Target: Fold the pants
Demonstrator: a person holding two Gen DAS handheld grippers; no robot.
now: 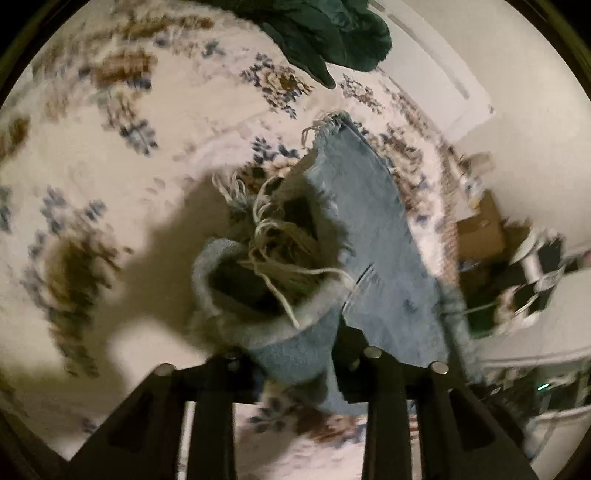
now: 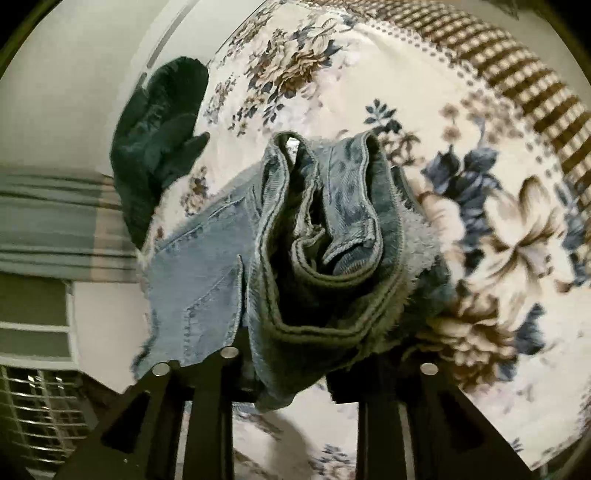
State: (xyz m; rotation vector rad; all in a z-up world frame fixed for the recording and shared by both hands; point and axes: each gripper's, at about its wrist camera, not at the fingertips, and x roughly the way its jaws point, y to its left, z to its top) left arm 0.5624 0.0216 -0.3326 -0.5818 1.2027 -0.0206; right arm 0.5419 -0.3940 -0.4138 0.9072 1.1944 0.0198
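Light blue denim pants hang in the air over a floral bedspread. My left gripper is shut on a frayed leg hem with loose white threads; the other leg stretches away to the right. My right gripper is shut on the bunched waistband of the pants, which droops in thick folds just ahead of the fingers.
A dark green garment lies at the bedspread's far edge; it also shows in the right wrist view. The other gripper and a cardboard box show at right. A wire rack stands lower left. The bedspread has a checked border.
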